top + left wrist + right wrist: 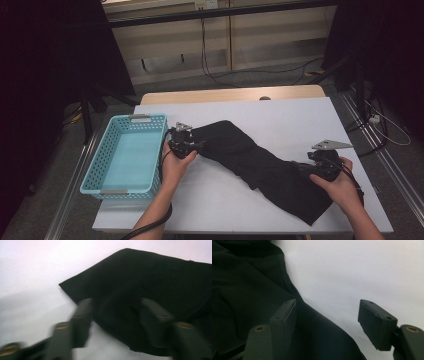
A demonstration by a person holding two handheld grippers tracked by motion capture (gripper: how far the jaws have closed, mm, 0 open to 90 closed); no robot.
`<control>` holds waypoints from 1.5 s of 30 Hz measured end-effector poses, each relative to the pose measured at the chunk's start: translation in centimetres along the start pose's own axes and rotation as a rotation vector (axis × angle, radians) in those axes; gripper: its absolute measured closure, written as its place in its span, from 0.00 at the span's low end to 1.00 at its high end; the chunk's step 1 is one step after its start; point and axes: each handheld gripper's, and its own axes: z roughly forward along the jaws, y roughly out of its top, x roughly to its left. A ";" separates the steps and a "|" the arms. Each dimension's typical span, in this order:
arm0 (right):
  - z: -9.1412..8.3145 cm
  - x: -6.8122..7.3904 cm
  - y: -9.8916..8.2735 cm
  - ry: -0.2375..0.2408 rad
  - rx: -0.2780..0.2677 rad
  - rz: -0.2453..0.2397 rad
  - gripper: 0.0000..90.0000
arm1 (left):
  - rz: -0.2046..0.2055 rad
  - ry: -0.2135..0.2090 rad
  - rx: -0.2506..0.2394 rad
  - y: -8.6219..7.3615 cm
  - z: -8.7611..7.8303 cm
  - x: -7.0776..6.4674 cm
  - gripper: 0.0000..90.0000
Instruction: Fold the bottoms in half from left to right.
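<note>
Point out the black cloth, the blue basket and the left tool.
black cloth (pixel 260 167), high view, middle of the fabric.
blue basket (pixel 92 171), high view, left wall.
left tool (pixel 113 315), left gripper view, midway between its fingertips, over the cloth.

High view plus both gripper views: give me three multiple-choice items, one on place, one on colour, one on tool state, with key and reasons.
1. Where does the basket stand relative to the black garment?
A. at its left
B. at its right
C. on top of it

2. What colour is the basket?
A. red
B. light blue
C. yellow

3. How do the right tool jaws stand?
A. clamped flat together
B. apart, with the garment's edge between them
C. apart around the basket rim

Key:
1 A, the high view shows it left of the cloth, by the left tool.
2 B, its mesh walls are light blue.
3 B, the right gripper view shows a wide gap over the cloth's edge.
</note>
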 end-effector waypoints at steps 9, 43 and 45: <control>-0.3 -0.6 -1.6 -0.011 0.078 -0.023 0.44 | 0.042 -0.011 -0.016 -0.4 -0.8 -0.5 0.22; -1.0 -1.9 -0.5 -0.003 -0.001 -0.014 0.40 | -0.067 0.067 0.098 0.7 2.8 2.2 0.52; -1.0 -1.6 -0.5 0.003 -0.002 -0.021 0.39 | -0.068 0.074 0.114 0.6 3.0 2.1 0.57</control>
